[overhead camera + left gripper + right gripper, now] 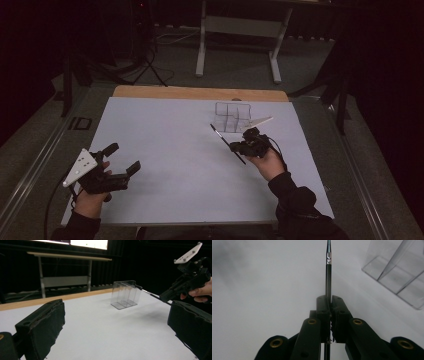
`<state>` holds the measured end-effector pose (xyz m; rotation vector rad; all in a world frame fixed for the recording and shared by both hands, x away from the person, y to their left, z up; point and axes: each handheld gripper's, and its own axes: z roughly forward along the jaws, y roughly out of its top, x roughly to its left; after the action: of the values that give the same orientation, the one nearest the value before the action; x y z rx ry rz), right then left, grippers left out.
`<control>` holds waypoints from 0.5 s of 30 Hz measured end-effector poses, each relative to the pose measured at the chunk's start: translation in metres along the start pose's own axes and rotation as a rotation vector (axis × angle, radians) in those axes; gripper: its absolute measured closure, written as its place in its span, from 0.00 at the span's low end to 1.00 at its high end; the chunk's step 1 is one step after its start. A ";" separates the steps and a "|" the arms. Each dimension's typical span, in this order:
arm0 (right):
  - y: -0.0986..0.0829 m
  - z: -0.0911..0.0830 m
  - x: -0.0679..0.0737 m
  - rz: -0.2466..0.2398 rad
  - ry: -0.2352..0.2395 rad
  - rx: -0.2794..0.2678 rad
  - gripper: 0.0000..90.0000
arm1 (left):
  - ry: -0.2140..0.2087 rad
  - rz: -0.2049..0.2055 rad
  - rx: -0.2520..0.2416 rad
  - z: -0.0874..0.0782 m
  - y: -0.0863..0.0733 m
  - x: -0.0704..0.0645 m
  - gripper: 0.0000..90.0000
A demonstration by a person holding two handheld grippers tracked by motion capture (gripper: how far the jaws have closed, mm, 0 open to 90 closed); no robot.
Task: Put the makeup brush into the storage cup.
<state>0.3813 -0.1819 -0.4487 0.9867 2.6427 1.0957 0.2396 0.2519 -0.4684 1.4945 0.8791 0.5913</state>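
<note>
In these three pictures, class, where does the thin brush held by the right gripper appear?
High view: brush right of centre, slanting.
Left gripper view: brush at right, near the clear organizer.
Right gripper view: brush centre, pointing up.
Shared landmark: clear organizer.

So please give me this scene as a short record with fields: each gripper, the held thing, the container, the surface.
left gripper: open, holds nothing, over the near left of the sheet
right gripper: fingers shut on the thin brush
thin brush: dark handle, metal ferrule, tip towards the clear organizer
clear organizer: upright, with dividers, far right of the sheet
white sheet: covers the table top
</note>
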 end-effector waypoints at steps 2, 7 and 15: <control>-0.001 -0.004 0.001 -0.003 -0.003 -0.029 0.95 | 0.014 0.002 0.019 0.003 0.005 -0.003 0.02; -0.002 -0.015 0.005 -0.012 0.000 -0.097 0.95 | -0.020 -0.010 0.040 0.015 0.014 -0.009 0.02; -0.001 -0.032 0.016 -0.023 0.031 -0.188 0.95 | -0.118 -0.052 0.081 0.044 0.024 -0.021 0.04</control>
<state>0.3575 -0.1920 -0.4242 0.9072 2.5098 1.3353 0.2673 0.2097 -0.4477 1.5582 0.8556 0.4292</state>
